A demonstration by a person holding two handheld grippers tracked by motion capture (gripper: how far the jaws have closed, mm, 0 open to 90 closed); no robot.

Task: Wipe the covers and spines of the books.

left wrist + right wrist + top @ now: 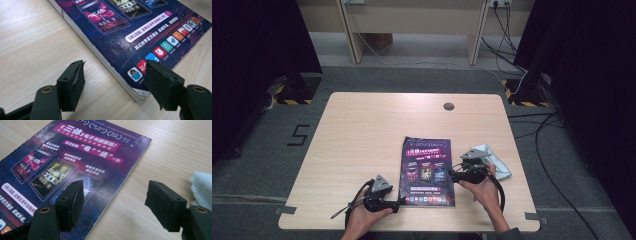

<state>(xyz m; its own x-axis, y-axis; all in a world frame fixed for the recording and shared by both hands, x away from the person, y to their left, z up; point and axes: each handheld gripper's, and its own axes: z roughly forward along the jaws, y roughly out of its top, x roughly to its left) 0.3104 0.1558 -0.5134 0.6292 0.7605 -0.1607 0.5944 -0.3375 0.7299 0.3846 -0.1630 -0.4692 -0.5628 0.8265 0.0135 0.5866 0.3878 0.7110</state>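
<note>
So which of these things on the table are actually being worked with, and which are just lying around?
In use:
- magazine, flat on the table
- left gripper, jaws open at the magazine's near corner
- right gripper, jaws open over its right edge

Lying about:
- white cloth, behind the right gripper

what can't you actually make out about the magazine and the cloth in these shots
- Magazine: its small print is too small to read in the high view; the left gripper view cuts off its far end at the top edge.
- White cloth: partly hidden by the right gripper and hand in the high view; cut off by the frame's right edge in the right gripper view, so its shape and folds are unclear.
- Magazine's underside: hidden against the table.
</note>
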